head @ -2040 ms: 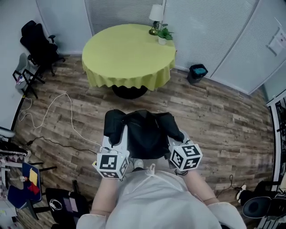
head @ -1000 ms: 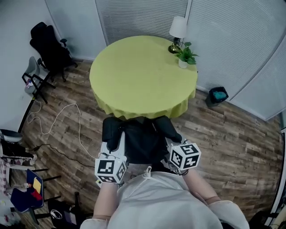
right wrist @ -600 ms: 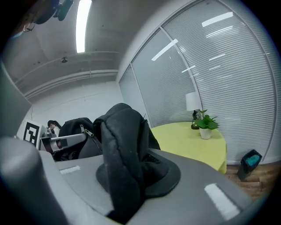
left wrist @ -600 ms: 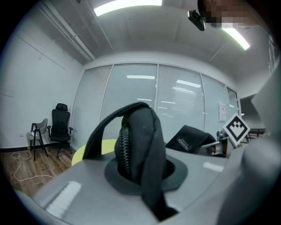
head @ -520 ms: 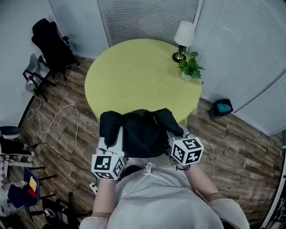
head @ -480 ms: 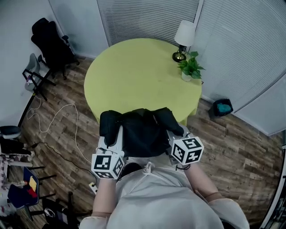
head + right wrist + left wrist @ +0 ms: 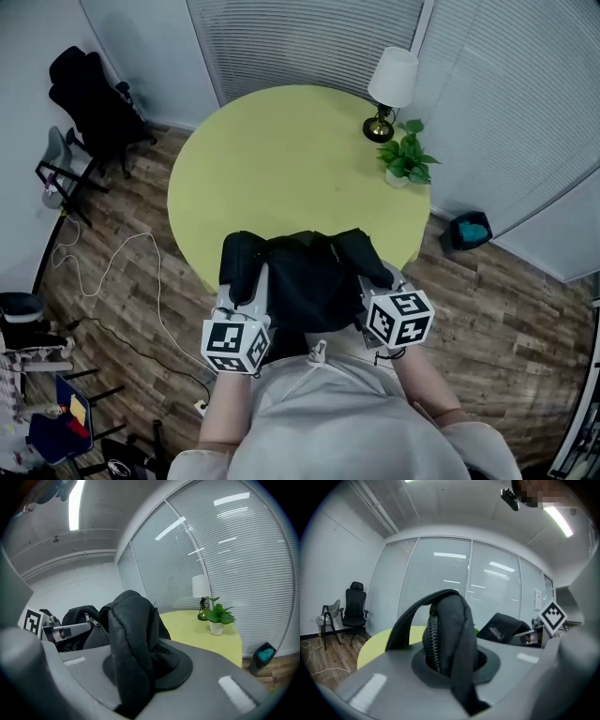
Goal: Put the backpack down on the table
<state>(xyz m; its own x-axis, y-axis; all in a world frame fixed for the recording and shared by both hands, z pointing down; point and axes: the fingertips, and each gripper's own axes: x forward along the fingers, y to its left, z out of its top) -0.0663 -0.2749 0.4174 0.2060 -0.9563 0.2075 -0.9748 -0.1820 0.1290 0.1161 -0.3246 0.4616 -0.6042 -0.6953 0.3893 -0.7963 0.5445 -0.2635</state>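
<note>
Right now the black backpack (image 7: 305,277) hangs between my two grippers, held up at the near edge of the round table (image 7: 281,159) with the yellow-green cloth. My left gripper (image 7: 246,292) is clamped on a fold of its fabric with a zipper running up it. My right gripper (image 7: 371,281) is pinched tight on a bunched fold at the other side. At the table's far right a lamp (image 7: 389,84) and a small potted plant (image 7: 405,161) stand close together. Beyond, a black office chair (image 7: 89,94) stands by the wall at left, and a white cable (image 7: 141,272) loops across the wooden floor (image 7: 487,300).
</note>
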